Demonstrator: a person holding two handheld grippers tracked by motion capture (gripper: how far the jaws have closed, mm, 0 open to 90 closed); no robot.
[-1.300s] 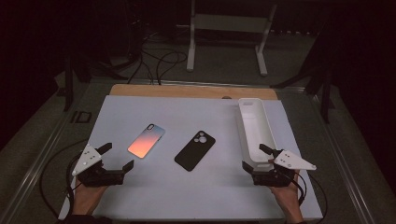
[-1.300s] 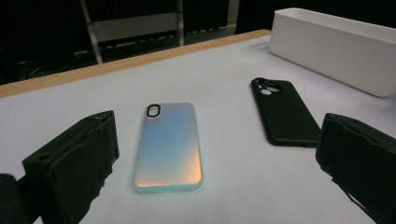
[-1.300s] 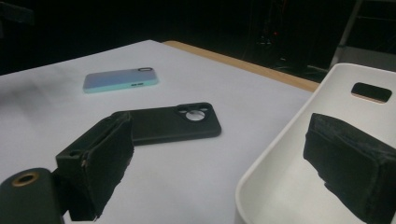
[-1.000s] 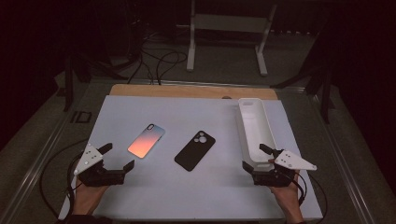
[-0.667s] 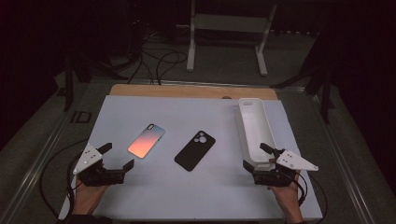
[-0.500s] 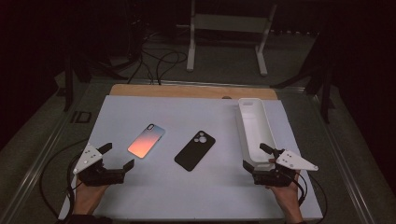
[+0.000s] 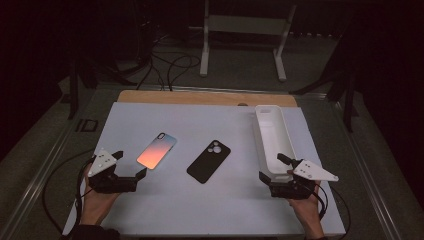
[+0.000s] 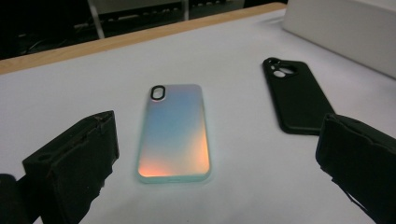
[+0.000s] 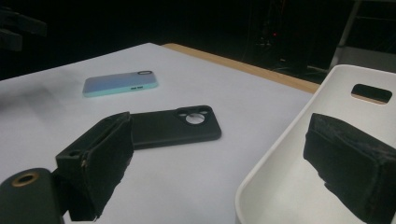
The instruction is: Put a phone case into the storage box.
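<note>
High view: both tongs rest low on the white tabletop, well apart. The left tongs gape wide, grasping nothing, pointed at the iridescent phone case, which lies flat, back up, just ahead of the jaws. The black phone case lies beside it, apart. The right tongs are also spread, straddling the near wall of the white tray.
</note>
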